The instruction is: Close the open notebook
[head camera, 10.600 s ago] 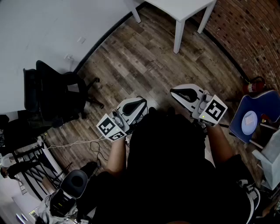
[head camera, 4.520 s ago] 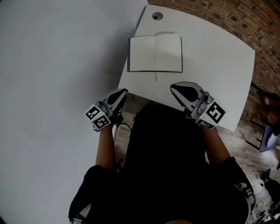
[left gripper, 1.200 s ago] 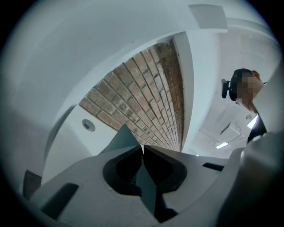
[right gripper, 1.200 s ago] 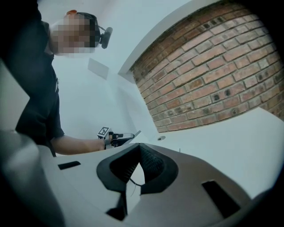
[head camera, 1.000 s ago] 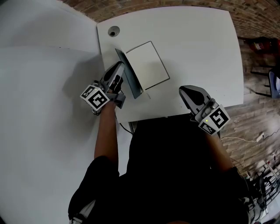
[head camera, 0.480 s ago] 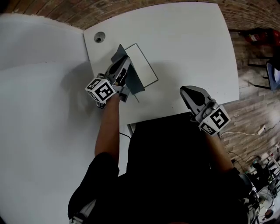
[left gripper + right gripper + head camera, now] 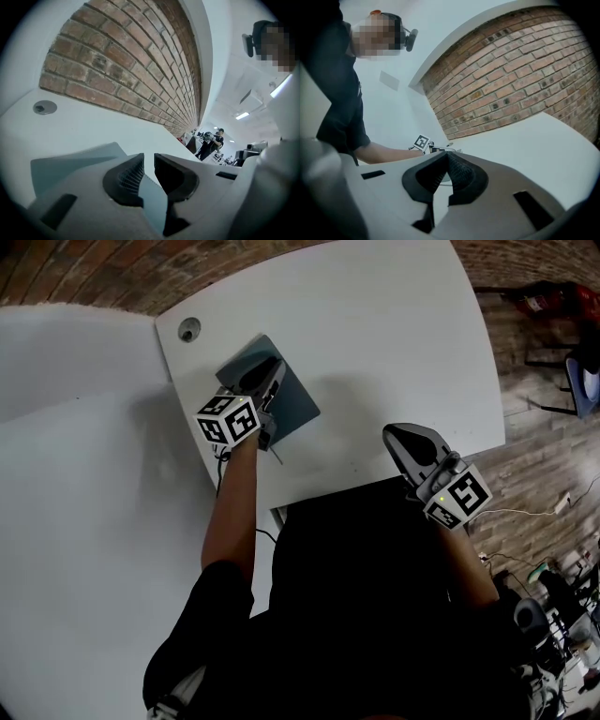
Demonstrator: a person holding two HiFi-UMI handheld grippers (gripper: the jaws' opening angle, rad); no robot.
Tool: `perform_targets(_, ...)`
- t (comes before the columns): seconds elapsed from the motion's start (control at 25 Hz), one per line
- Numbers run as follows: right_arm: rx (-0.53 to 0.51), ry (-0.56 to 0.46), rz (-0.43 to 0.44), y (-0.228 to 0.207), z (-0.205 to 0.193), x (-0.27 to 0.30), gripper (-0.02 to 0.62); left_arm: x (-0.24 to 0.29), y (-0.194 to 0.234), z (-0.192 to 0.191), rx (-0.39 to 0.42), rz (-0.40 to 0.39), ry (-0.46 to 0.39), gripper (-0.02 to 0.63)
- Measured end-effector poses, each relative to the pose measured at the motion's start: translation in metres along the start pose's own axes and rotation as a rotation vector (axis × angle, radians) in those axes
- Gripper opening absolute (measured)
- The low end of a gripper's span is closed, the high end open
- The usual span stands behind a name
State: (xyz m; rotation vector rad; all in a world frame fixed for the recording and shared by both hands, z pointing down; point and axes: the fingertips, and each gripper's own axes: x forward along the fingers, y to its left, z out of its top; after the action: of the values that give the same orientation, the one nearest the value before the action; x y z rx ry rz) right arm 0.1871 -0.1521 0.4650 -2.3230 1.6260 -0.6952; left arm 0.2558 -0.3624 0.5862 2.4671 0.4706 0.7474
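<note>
The blue-grey soft-covered notebook (image 7: 296,407) is seen lying flat near the left back corner of the white counter (image 7: 375,334). Its cover is up and no white pages are seen. So the closing is judged to be done, or very nearly done. The left gripper (image 7: 269,371) is laid on top of the cover. Its jaws are held only a little apart, and nothing is caught between them. What is left, it is thought, is for the cover to be checked for flatness and the gripper to be lifted off. The right gripper (image 7: 396,435) is held well apart from the notebook, by the near edge of the counter. Its jaws are pressed together on nothing.

From the head view, the whole notebook and both grippers are seen from above. Only in the left gripper view is the thin gap between those jaws shown, with the cover right under them. The small round grey plug (image 7: 45,107) and the red brick wall (image 7: 117,56) are shown behind. Only in the right gripper view are the touching jaw tips shown.
</note>
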Motion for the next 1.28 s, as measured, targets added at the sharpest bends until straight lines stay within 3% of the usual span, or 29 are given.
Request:
perform_targets(0.12,0.005,-0.002,-0.002,-0.004,-0.002,-0.003,0.006,0.008,-0.004,-0.008,0.065,0.013,0.059,0.057)
perform_targets(0.28,0.011,-0.007,0.002,-0.003,-0.003,-0.002,0.006,0.024,-0.016,-0.037,0.296,0.04,0.266,0.06)
perform_targets(0.48,0.006,-0.007,0.003,0.001,-0.003,-0.002,0.006,0.027,-0.018,-0.047,0.419,0.059,0.301,0.06)
perform_targets(0.64,-0.004,-0.011,-0.003,0.001,-0.004,-0.003,0.006,0.021,-0.016,-0.036,0.398,0.052,0.23,0.057)
perform_targets(0.92,-0.052,-0.038,0.012,0.021,0.008,0.001,0.006,-0.035,-0.038,0.005,0.39,0.008,0.05,0.021)
perform_targets(1.28,-0.25,-0.111,0.13,0.084,0.063,0.029,0.006,-0.156,-0.087,0.08,0.336,-0.089,-0.274,0.017)
